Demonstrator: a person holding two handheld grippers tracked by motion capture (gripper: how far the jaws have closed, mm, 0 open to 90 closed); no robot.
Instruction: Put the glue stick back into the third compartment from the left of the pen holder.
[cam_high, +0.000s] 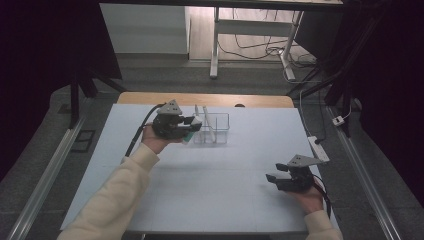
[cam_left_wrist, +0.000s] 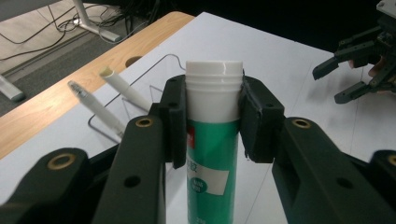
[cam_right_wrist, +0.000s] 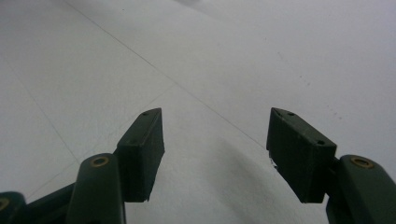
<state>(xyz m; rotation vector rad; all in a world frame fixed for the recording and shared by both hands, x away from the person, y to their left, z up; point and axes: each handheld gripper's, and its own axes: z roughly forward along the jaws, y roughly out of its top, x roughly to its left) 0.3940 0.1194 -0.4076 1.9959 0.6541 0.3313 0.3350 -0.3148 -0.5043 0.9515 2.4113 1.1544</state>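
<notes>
My left gripper (cam_high: 192, 121) is shut on a green tube with a white cap (cam_left_wrist: 214, 140), its pads pressing just under the cap. In the high view the green tube (cam_high: 189, 134) is held beside a clear wire-edged box (cam_high: 212, 128). Two white pens (cam_left_wrist: 95, 106) lean in that box. My right gripper (cam_high: 274, 172) rests low at the table's right with its jaws open and nothing between them; in its own view the right gripper (cam_right_wrist: 215, 137) looks along the bare white tabletop. The left gripper view also shows the right gripper (cam_left_wrist: 343, 77) far off.
The white tabletop (cam_high: 210, 180) ends in a wooden strip (cam_high: 205, 99) at the far edge. A white power strip (cam_high: 318, 148) lies at the table's right edge. Desk legs and cables (cam_high: 260, 47) stand on the floor beyond.
</notes>
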